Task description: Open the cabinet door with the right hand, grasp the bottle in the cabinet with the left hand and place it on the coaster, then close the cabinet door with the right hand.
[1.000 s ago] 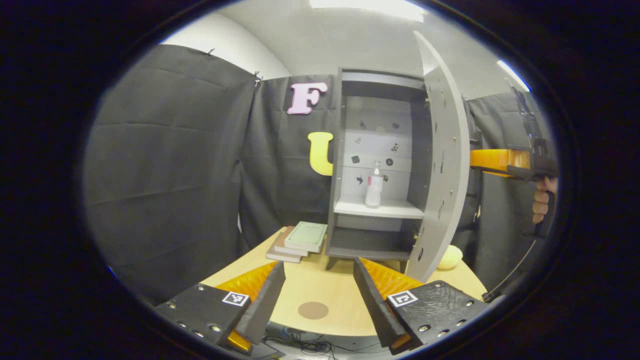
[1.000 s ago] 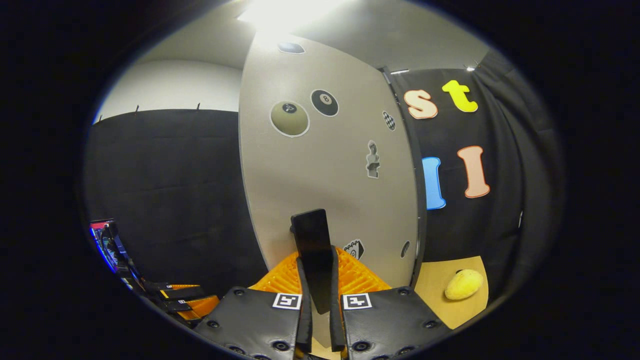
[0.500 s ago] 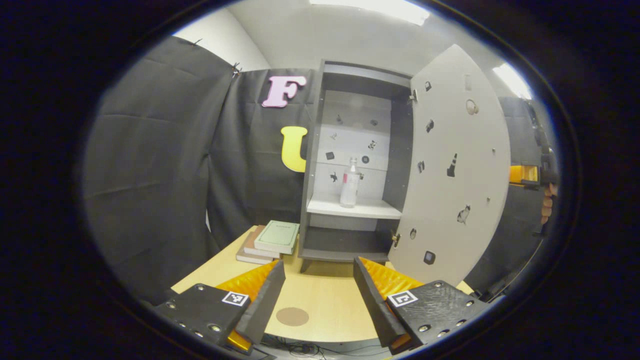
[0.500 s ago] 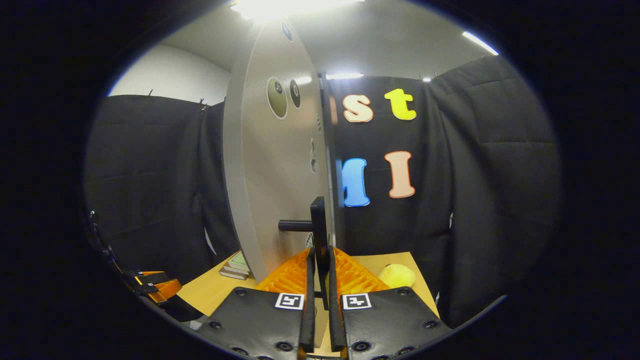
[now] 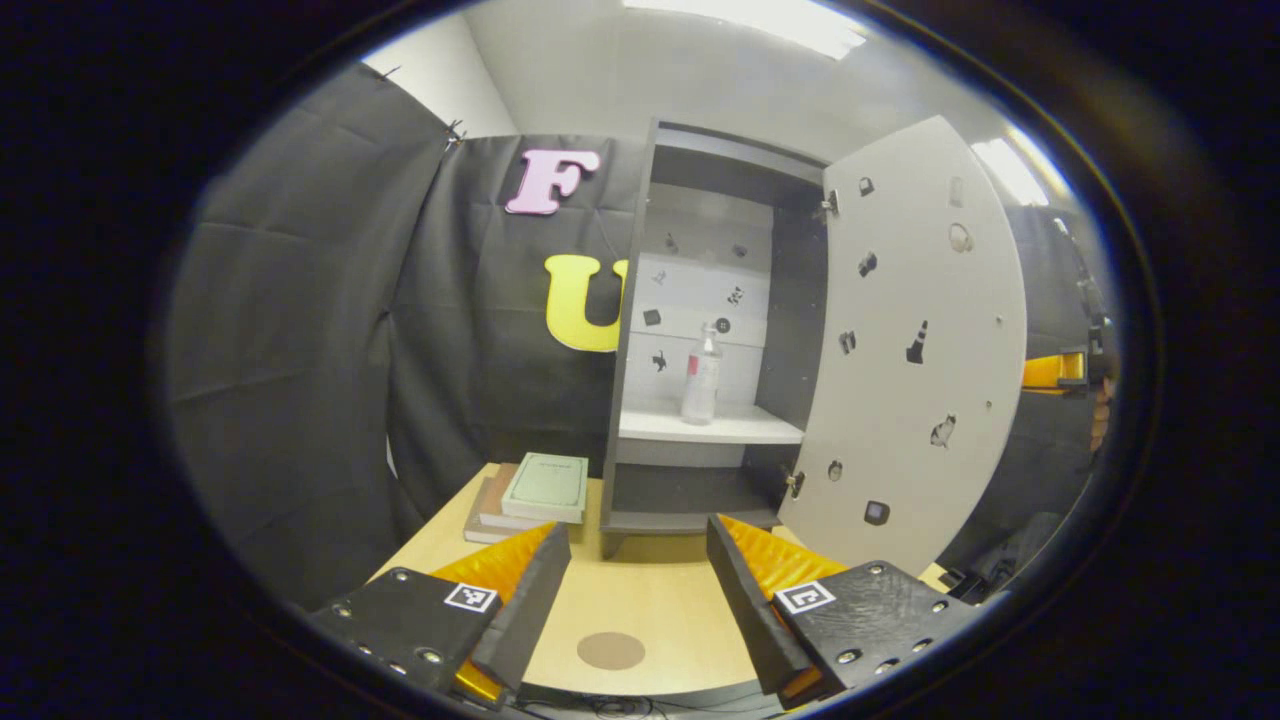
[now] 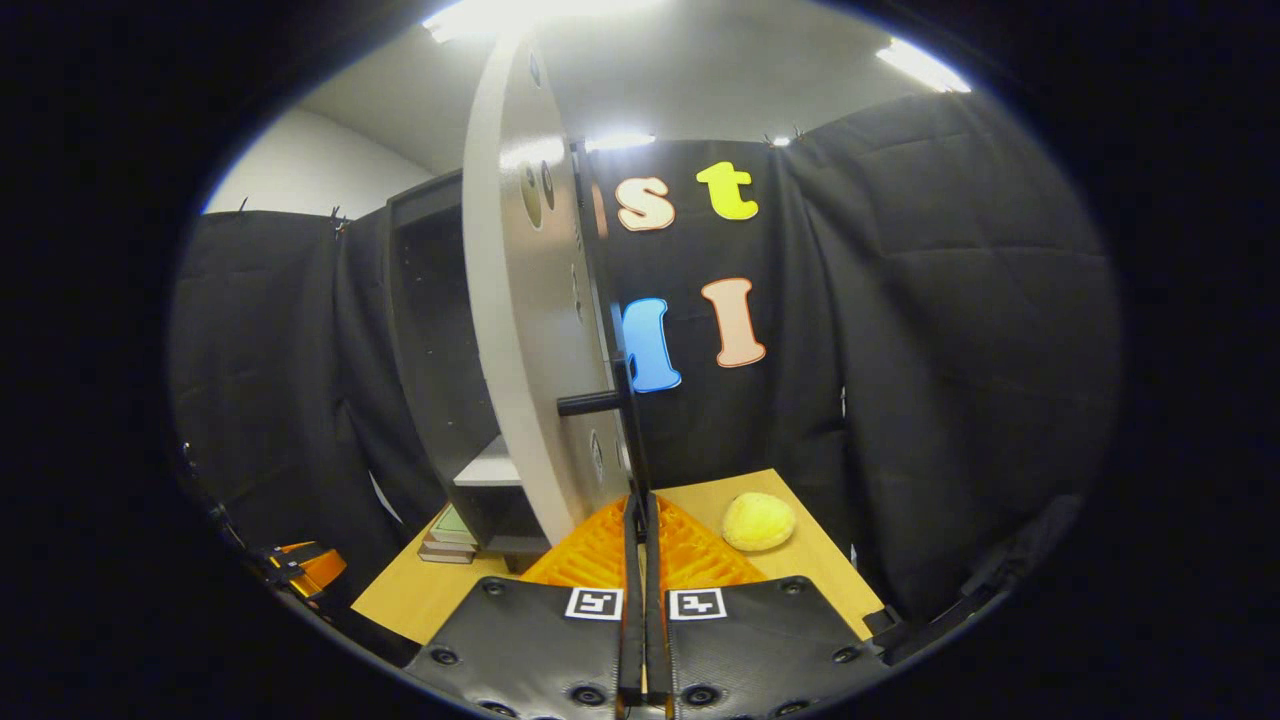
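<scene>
Door swung wider over the last second: edge-on to the left gripper view a second ago, the cabinet door (image 5: 915, 340) now faces it nearly flat, hinged on the cabinet's right side. Opening step looks about done; next is the left-hand reach.

Left to right in the left gripper view: stack of books (image 5: 530, 490) on the table (image 5: 640, 600), brown round coaster (image 5: 611, 650) near the table's front edge between the fingers, then the cabinet (image 5: 700, 330) with the bottle (image 5: 701, 375) upright on its white middle shelf, untouched, then the door. Left gripper (image 5: 638, 580) hangs well short of the cabinet, fingers spread wide, nothing between them.

Right gripper view: the door seen almost edge-on, its black handle (image 6: 622, 420) running down into the right gripper (image 6: 638, 520). Fingers are pressed together to a thin slit right at the handle's lower end; whether they actually pinch it I cannot tell. Yellow round object (image 6: 758, 521) sits on the table to the right, apart from everything.
</scene>
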{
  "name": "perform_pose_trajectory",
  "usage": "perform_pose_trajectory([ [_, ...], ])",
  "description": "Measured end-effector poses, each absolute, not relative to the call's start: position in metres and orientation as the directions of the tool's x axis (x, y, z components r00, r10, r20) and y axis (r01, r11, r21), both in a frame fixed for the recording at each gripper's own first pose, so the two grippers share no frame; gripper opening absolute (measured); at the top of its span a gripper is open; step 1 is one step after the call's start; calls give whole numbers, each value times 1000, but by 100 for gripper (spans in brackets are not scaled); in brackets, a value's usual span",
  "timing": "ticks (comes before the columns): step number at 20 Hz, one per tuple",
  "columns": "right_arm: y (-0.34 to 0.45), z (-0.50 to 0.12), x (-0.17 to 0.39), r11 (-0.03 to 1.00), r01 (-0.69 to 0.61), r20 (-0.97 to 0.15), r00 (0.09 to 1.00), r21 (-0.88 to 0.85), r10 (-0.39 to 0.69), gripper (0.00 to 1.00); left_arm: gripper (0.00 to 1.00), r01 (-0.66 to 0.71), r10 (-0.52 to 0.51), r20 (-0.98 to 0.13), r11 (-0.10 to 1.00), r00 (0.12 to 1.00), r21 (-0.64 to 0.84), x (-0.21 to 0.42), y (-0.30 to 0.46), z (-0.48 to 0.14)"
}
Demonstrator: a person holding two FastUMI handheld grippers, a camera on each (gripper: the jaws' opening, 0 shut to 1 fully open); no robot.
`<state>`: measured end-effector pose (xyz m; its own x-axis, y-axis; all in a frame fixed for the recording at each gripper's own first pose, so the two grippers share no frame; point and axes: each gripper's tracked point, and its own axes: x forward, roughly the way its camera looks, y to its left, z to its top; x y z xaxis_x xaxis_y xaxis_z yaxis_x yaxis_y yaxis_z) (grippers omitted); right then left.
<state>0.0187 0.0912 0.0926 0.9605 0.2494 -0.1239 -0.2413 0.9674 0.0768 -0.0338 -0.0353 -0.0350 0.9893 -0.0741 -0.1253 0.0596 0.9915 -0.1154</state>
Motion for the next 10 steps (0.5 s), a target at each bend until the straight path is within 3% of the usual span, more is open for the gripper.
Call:
perform_pose_trajectory([
  [10, 42, 115, -26, 997, 0, -65, 998, 72, 4, 3, 85, 176, -185, -85, 979, 979, -106, 14, 0, -27],
])
